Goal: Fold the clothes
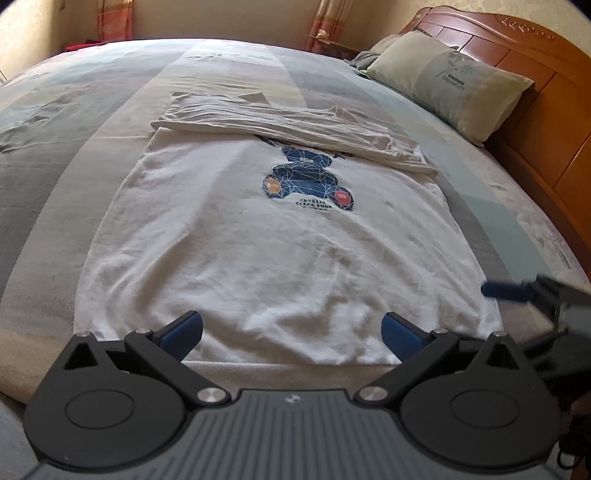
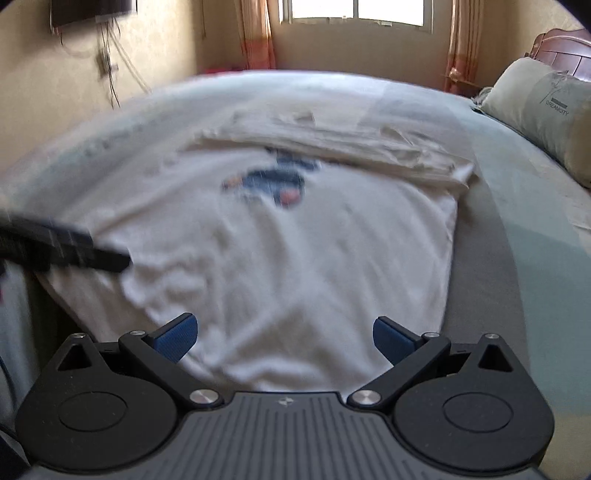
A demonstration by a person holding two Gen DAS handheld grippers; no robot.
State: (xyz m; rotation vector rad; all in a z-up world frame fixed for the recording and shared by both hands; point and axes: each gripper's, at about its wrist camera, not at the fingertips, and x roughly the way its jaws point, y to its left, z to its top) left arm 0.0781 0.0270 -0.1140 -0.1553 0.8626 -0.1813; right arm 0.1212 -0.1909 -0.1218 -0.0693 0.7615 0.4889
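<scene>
A white T-shirt [image 1: 266, 251] with a blue bear print [image 1: 308, 177] lies flat on the bed, its top part folded down over the chest in a wrinkled band [image 1: 295, 129]. My left gripper [image 1: 291, 334] is open just above the shirt's near hem, with nothing between its blue pads. The right gripper [image 1: 513, 290] enters that view at the right edge, over the hem's right corner. In the blurred right wrist view the shirt [image 2: 295, 240] fills the middle, my right gripper [image 2: 284, 336] is open over the hem, and the left gripper [image 2: 74, 247] reaches in from the left.
The bed has a striped grey and pale green cover [image 1: 74, 147]. A green pillow [image 1: 450, 81] leans on the wooden headboard [image 1: 535, 74] at the right. A window [image 2: 354, 11] with curtains lies beyond the far side of the bed.
</scene>
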